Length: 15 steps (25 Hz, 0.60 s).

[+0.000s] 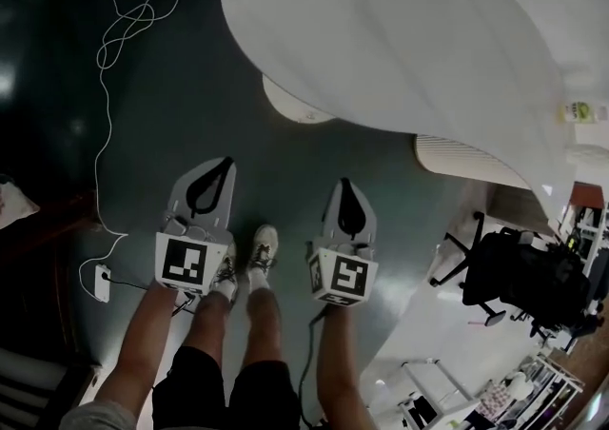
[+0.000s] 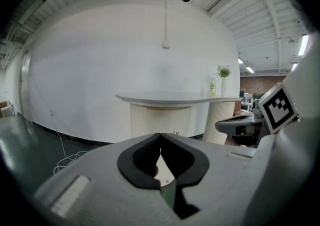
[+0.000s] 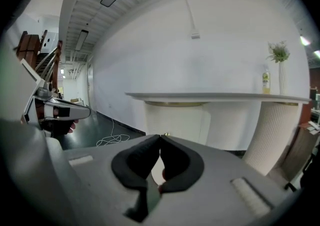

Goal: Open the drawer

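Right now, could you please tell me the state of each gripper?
Left gripper: tongs closed, holding nothing.
Right gripper: tongs closed, holding nothing.

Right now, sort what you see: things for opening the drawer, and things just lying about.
For the job: left gripper and right gripper, both shut; cabinet under the table; its small knob.
Lying about: floor cable, bottle, plant, office chair.

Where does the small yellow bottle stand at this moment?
In the right gripper view, the yellow bottle stands on the white counter near its right end, just left of the vase that holds a plant.
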Each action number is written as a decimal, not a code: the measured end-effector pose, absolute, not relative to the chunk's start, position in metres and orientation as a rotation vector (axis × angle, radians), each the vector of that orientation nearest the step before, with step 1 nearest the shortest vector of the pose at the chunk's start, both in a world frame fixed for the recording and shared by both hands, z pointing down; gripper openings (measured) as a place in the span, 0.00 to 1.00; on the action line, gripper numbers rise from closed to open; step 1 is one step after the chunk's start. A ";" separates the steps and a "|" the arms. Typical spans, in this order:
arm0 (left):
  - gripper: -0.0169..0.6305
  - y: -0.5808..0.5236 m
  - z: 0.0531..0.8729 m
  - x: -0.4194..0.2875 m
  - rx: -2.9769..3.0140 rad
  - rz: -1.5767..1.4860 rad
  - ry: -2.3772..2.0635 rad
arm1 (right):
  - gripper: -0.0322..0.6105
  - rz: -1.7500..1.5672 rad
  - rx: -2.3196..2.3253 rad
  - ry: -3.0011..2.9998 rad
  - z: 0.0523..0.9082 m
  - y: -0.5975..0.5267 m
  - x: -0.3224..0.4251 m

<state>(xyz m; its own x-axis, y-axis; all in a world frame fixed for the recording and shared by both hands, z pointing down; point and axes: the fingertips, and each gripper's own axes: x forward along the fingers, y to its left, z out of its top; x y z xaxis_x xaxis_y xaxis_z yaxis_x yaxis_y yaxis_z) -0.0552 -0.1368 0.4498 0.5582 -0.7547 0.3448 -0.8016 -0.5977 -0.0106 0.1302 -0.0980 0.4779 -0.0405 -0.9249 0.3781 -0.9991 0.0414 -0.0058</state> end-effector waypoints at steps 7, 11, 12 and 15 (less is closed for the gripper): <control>0.04 -0.138 0.520 -0.044 2.644 0.466 -1.301 | 0.06 0.396 1.904 -2.087 0.553 -0.104 0.121; 0.04 -0.137 0.559 -0.044 2.651 0.479 -1.289 | 0.06 0.378 1.902 -2.083 0.589 -0.109 0.124; 0.04 -0.137 0.568 -0.044 2.655 0.486 -1.286 | 0.06 0.378 1.905 -2.080 0.598 -0.110 0.126; 0.04 -0.139 0.595 -0.042 2.660 0.498 -1.282 | 0.06 0.368 1.913 -2.073 0.622 -0.113 0.131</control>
<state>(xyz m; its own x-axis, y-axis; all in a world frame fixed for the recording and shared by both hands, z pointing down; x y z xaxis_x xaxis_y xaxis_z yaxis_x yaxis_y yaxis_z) -0.0417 -0.1387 0.5949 0.5805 -0.7322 0.3563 -0.7808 -0.6246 -0.0115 0.1314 -0.1128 0.6221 -0.0716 -0.9207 0.3836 -0.9965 0.0826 0.0123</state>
